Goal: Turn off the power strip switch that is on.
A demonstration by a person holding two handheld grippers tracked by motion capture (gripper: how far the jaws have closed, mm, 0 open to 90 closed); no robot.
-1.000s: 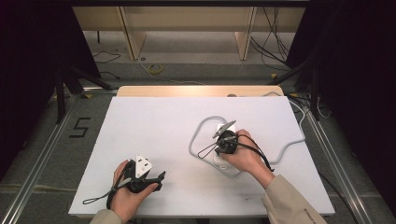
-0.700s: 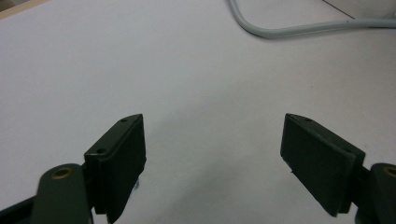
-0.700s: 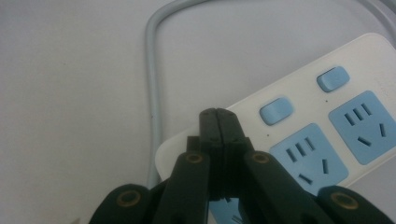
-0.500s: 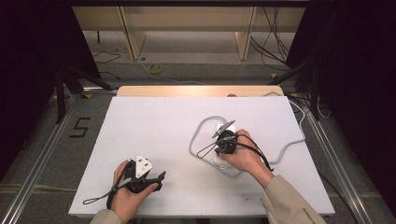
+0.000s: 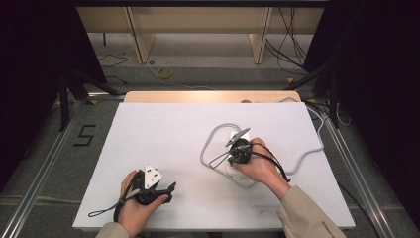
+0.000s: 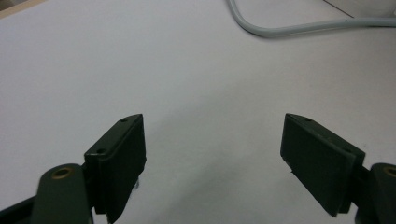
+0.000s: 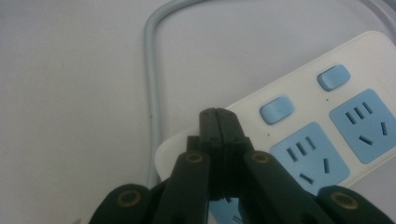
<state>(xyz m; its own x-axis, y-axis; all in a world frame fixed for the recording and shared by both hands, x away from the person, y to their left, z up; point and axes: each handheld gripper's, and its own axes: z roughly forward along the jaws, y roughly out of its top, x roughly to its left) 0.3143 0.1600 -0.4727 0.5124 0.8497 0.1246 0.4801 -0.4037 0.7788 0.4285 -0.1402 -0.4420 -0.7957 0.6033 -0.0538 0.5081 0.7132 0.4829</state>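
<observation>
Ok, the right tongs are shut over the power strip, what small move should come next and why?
Probably press the closed right tongs down onto the nearest blue switch: the shut tips hover above the power strip beside that switch, while the left tongs wait open over bare table.

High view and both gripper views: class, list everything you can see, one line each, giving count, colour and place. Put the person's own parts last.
Table: one, white top, centre of the high view.
Power strip: one, white with pale blue sockets and switches, on the table's right half under the right gripper.
Strip's cable: one, light grey, looping on the table around the strip and off to the right.
Floor marking "5": one, black, on the floor left of the table.
Yellow coil: one, on the floor beyond the table.
Left gripper: one, black, jaws wide apart, near the table's front left.
Right gripper: one, black, jaws closed together, over the strip's end.
Hands: two, each holding a gripper, entering from the bottom.
</observation>
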